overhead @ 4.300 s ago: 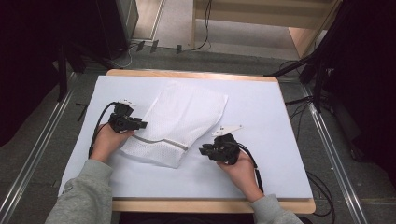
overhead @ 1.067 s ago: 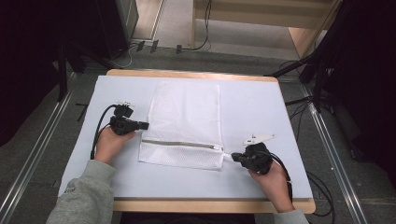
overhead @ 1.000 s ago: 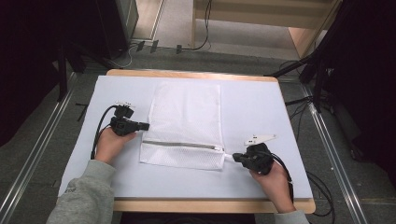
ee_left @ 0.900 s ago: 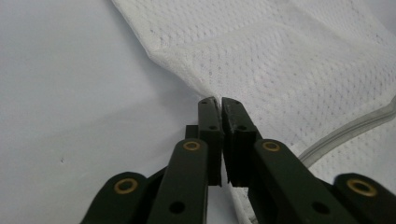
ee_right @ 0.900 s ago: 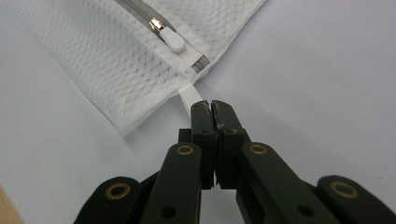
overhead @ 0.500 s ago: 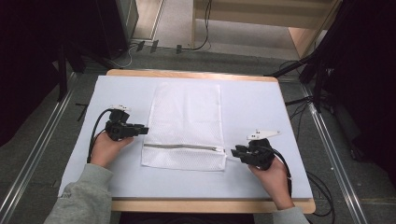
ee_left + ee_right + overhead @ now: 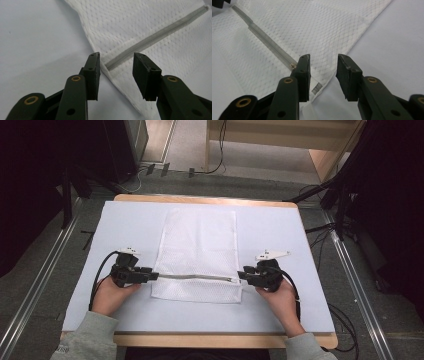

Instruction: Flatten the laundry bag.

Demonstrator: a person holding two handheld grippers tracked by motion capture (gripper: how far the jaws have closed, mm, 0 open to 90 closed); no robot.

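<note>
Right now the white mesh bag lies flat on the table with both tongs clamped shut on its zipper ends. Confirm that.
Not quite. The bag lies flat, but both tongs are open, their jaws apart at the zipper ends, as both gripper views show.

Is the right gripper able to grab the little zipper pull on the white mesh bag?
Probably yes. The right gripper is open at the edge of the white mesh bag, with the small metal zipper pull just beside one jaw and nothing covering it.
</note>
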